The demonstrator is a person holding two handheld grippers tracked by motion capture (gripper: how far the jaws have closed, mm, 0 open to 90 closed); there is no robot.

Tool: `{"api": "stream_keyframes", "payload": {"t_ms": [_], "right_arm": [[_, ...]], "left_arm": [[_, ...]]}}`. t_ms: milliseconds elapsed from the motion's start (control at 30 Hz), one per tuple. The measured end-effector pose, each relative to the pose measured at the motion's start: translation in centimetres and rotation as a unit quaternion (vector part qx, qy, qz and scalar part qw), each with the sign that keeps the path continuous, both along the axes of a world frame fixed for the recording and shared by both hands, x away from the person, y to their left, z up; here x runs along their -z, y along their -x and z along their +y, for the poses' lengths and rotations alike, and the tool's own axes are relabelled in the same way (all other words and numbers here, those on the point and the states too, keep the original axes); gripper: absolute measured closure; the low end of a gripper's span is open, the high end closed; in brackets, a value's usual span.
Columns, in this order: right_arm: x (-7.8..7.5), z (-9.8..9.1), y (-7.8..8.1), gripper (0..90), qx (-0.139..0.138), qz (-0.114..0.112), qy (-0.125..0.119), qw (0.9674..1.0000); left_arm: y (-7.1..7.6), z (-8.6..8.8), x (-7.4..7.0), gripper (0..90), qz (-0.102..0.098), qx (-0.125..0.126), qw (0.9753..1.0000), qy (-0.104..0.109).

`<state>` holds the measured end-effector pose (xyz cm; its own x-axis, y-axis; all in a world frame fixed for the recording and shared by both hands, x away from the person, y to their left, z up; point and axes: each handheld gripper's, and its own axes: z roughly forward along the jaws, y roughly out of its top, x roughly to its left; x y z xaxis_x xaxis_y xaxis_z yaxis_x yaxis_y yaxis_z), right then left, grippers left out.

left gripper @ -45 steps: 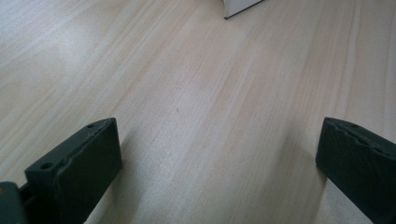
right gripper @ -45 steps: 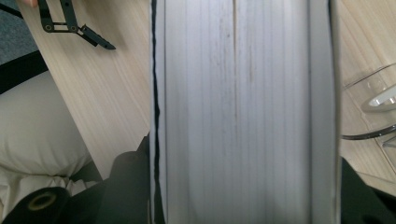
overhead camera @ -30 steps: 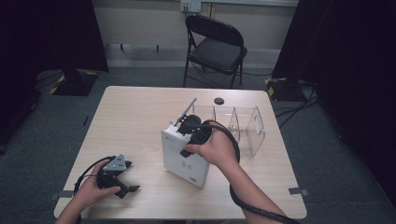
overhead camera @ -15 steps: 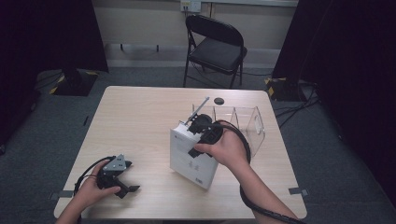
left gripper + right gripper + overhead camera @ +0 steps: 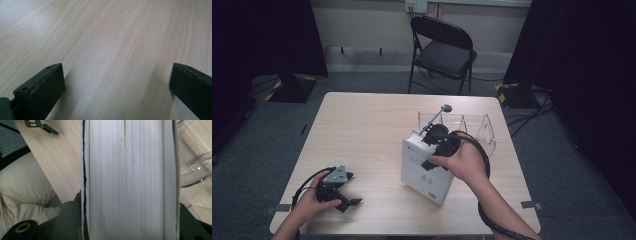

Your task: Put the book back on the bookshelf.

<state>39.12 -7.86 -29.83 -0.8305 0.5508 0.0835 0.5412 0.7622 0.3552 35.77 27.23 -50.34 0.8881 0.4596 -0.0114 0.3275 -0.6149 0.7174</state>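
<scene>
One white book (image 5: 428,169) is clamped between the right gripper's (image 5: 435,145) jaws, tilted, near the table's (image 5: 362,125) right edge. A clear rack (image 5: 472,127) is seen just behind it. The left gripper (image 5: 343,192), jaws apart, is rested near the front-left corner.

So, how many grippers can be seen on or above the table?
2. The left gripper rests near the table's front left corner, jaws open. The right gripper clamps the white book beside the clear organizer.
</scene>
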Motion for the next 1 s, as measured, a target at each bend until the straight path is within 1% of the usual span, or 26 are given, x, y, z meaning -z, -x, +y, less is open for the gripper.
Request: {"api": "stream_keyframes", "payload": {"t_ms": [100, 267, 333, 400, 467, 567, 667, 700, 733, 833, 933, 967, 1000], "right_arm": [[0.1, -0.4, 0.0, 52.2, 0.003, 0.005, -0.001, 1.0000], [0.3, -1.0, 0.1, 52.2, 0.011, 0.004, 0.000, 0.9999], [0.3, -1.6, 0.1, 52.2, 0.015, 0.005, -0.002, 0.9999], [0.3, -1.7, 0.1, 52.2, 0.017, 0.004, 0.001, 0.9999], [0.1, -2.2, 0.3, 52.2, 0.020, 0.005, 0.010, 0.9997], [0.0, -2.6, 0.4, 52.2, 0.018, 0.003, 0.015, 0.9997], [-0.1, -2.9, 0.5, 52.2, 0.021, 0.003, 0.015, 0.9997], [-0.1, -3.0, 0.5, 52.2, 0.022, 0.003, 0.012, 0.9997], [-0.2, -3.5, 0.5, 52.2, 0.024, 0.003, 0.010, 0.9997], [-0.2, -3.7, 0.6, 52.2, 0.027, 0.005, 0.011, 0.9996], [-0.1, -3.8, 0.8, 52.2, 0.024, -0.001, 0.015, 0.9996], [-0.1, -3.8, 0.8, 52.3, 0.028, 0.003, 0.016, 0.9995], [-0.1, -3.9, 0.8, 52.2, 0.026, 0.004, 0.013, 0.9996]], "left_arm": [[0.0, 0.0, 0.0, 0.0, 0.000, 0.000, 1.0000, 0.000], [0.0, 0.0, 0.0, 0.0, 0.000, 0.000, 1.0000, 0.001], [0.0, 0.0, 0.0, 0.0, 0.000, 0.000, 1.0000, 0.001], [0.0, 0.0, 0.0, 0.0, 0.000, 0.000, 1.0000, 0.001], [0.0, 0.0, 0.0, 0.0, 0.000, 0.000, 1.0000, 0.001], [0.0, 0.0, 0.0, 0.0, 0.000, 0.001, 1.0000, 0.001], [0.0, 0.0, 0.0, 0.0, 0.000, 0.000, 1.0000, 0.001], [0.0, 0.0, 0.0, 0.0, 0.000, 0.000, 1.0000, 0.001], [0.0, 0.0, 0.0, 0.0, 0.000, 0.000, 1.0000, 0.001], [0.0, 0.0, 0.0, 0.0, 0.000, 0.000, 1.0000, 0.001], [0.0, 0.0, 0.0, 0.0, 0.000, 0.000, 1.0000, 0.001], [0.0, 0.0, 0.0, 0.0, 0.000, 0.000, 1.0000, 0.001], [0.0, 0.0, 0.0, 0.0, 0.000, 0.000, 1.0000, 0.001]]}}
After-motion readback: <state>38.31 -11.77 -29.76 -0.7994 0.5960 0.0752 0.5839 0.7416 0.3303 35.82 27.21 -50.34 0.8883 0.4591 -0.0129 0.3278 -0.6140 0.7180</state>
